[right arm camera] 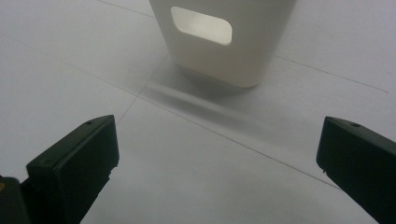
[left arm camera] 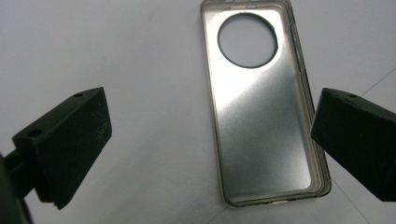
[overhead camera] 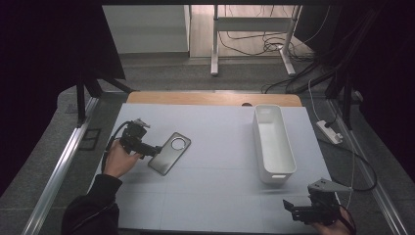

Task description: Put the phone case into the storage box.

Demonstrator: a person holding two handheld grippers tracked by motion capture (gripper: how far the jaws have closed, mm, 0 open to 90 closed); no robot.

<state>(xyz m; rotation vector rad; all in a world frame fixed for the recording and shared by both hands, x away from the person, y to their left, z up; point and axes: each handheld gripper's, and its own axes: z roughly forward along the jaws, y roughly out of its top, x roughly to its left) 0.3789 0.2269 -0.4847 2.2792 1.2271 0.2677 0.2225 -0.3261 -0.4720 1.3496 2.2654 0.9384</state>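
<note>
Left gripper (left arm camera: 210, 149) jaws wide apart, empty; phone case (left arm camera: 261, 102) between, long axis vertical, camera hole toward top of frame. Right gripper (right arm camera: 217, 172) jaws wide, empty, facing white bin (right arm camera: 224, 37).

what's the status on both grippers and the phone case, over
Left gripper open, jaws either side of the phone case, not touching. Right gripper open, holding nothing, facing the white bin. Case flat on table, path clear.

Power strip (overhead camera: 329, 131) beside table (overhead camera: 215, 196)
</note>
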